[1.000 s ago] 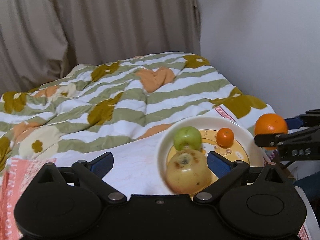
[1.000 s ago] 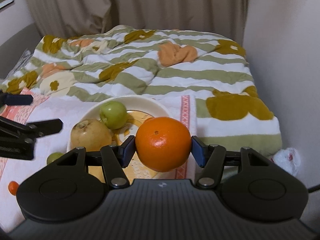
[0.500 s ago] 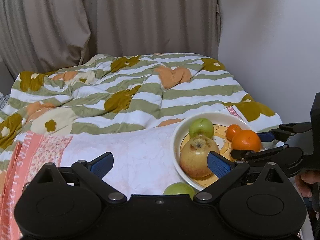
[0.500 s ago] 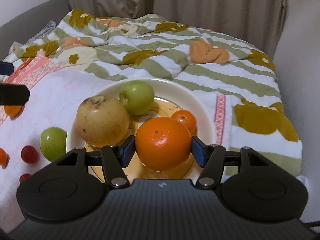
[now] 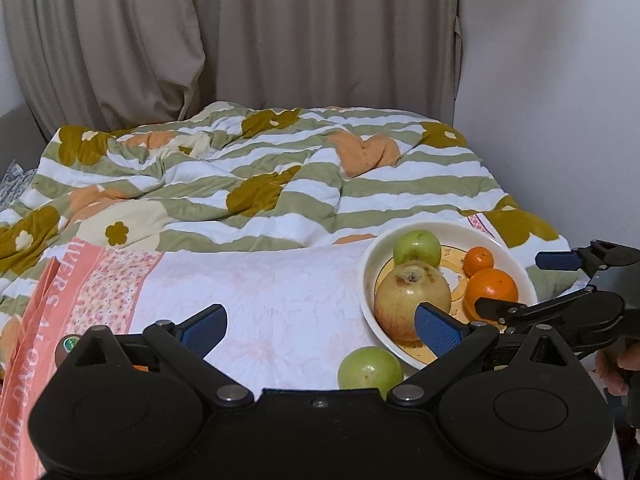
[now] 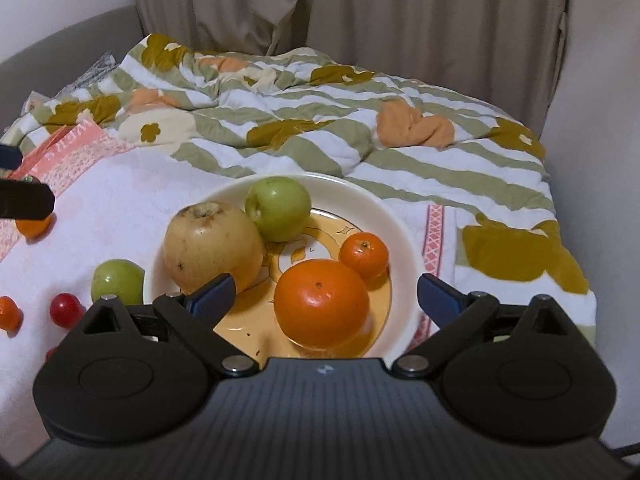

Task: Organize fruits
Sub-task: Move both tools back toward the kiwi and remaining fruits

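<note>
A white plate (image 6: 400,216) (image 5: 370,256) on the bed holds a big orange (image 6: 322,304) (image 5: 491,287), a small mandarin (image 6: 364,255) (image 5: 478,260), a green apple (image 6: 278,208) (image 5: 417,248) and a large yellow apple (image 6: 212,244) (image 5: 408,296). My right gripper (image 6: 324,300) (image 5: 524,284) is open, its fingers apart on either side of the big orange, which rests on the plate. My left gripper (image 5: 318,328) is open and empty above the pink-and-white cloth (image 5: 272,296). A second green apple (image 5: 370,368) (image 6: 117,280) lies on the cloth left of the plate.
Small red and orange fruits (image 6: 64,309) lie on the cloth at the left, and another orange fruit (image 6: 34,227) sits under my left gripper's finger. A striped flowered quilt (image 5: 260,184) covers the bed behind. A wall (image 5: 560,100) stands right, curtains behind.
My right gripper lowered the big orange onto the plate and opened, letting it go. My left gripper drew back and to the left, away from the plate.
</note>
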`<state>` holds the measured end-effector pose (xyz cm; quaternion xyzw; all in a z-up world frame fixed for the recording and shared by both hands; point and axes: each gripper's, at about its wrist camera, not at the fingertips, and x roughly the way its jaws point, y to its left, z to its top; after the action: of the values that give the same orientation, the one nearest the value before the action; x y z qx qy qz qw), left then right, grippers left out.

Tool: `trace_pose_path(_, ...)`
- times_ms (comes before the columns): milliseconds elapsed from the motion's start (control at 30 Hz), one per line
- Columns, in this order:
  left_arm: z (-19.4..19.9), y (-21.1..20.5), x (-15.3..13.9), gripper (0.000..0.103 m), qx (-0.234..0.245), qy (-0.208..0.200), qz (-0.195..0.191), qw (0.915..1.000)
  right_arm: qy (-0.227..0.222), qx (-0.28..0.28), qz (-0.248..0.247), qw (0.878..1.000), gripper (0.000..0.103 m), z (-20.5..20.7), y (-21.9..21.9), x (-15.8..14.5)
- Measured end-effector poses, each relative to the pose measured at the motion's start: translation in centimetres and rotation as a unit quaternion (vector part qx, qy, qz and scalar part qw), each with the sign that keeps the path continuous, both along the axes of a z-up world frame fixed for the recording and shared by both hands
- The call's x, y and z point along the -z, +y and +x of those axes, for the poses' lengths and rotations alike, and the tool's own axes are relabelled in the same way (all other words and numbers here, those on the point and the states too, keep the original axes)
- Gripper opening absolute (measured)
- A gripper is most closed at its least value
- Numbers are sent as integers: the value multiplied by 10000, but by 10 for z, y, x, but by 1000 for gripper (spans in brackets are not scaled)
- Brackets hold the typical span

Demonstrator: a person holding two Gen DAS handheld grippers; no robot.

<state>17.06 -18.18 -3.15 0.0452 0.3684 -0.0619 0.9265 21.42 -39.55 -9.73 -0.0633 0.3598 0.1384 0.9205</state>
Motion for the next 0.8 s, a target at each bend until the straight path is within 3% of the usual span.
trace_pose_path(433,-67,23,-42,102,-464,-553,-276,9970,-140,136,137,9997,103,-46,-1,-65)
trace_pose_path(800,-110,86,-78,102,-1003,-1045,69,9894,-283,146,436,9985,103,-83,30,-103)
